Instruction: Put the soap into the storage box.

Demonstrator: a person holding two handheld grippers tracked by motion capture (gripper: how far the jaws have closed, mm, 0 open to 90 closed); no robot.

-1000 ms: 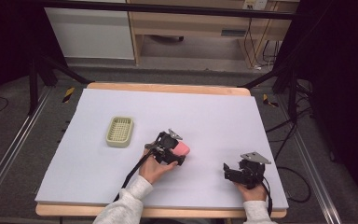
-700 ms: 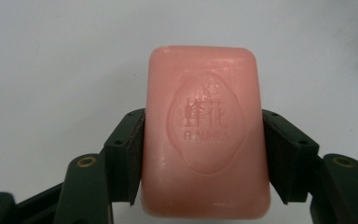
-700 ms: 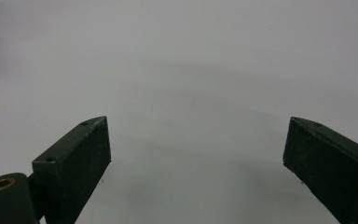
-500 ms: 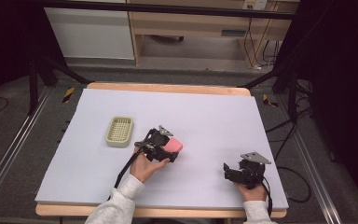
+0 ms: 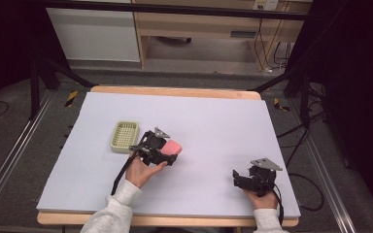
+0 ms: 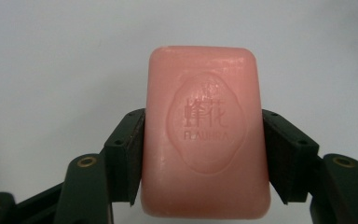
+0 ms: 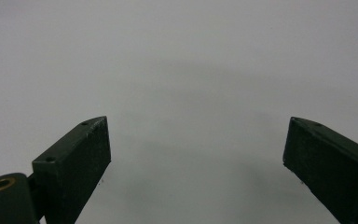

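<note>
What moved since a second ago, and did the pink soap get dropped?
The left gripper carried the soap leftward, closer to the soap dish. It was not dropped; both jaws press its sides. The right gripper stayed open at the table's right, and the dish did not move.

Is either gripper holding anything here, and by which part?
The left gripper clamps the pink soap bar across its two long sides. The right gripper is open, holding nothing.

Waxy embossed pink soap bar [image 6: 205, 130]
</note>
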